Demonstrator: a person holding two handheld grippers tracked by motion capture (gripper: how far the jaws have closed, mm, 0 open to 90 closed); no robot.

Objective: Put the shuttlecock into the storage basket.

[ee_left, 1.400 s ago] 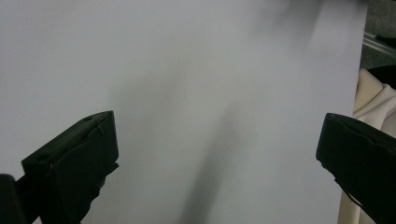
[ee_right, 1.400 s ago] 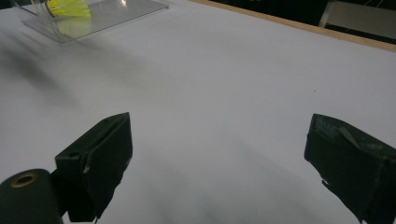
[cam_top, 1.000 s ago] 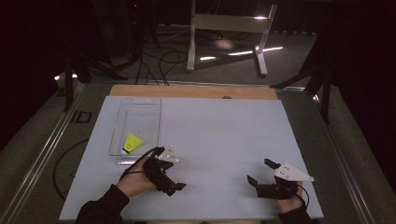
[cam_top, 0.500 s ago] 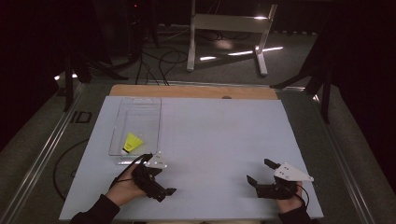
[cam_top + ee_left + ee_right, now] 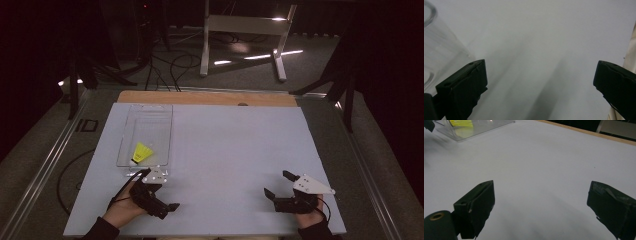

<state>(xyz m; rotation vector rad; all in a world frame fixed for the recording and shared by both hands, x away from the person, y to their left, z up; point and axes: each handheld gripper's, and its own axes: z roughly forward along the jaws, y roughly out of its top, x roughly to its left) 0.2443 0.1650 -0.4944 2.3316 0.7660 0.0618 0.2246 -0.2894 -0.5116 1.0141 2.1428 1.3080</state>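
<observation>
At the left of the high view, a clear rectangular plastic tray point(image 5: 146, 134) lies on the pale grey tabletop point(image 5: 225, 150), and a yellow feathered shuttlecock point(image 5: 142, 152) rests inside it near its near end. Just in front of the tray's near edge, the person's left hand point(image 5: 122, 209) comes in from the bottom edge, low over the tabletop, and holds the left gripper point(image 5: 161, 202) with its jaws turned toward the right. In the left gripper view those jaws stand wide apart with bare tabletop between them, grasping nothing; the tray's clear wall point(image 5: 439, 55) shows beside the left jaw. Well apart at the right, the right hand point(image 5: 307, 215) holds the right gripper point(image 5: 278, 184) low near the tabletop's near edge, pointing left. Its jaws are likewise spread wide and empty over the bare surface.
</observation>
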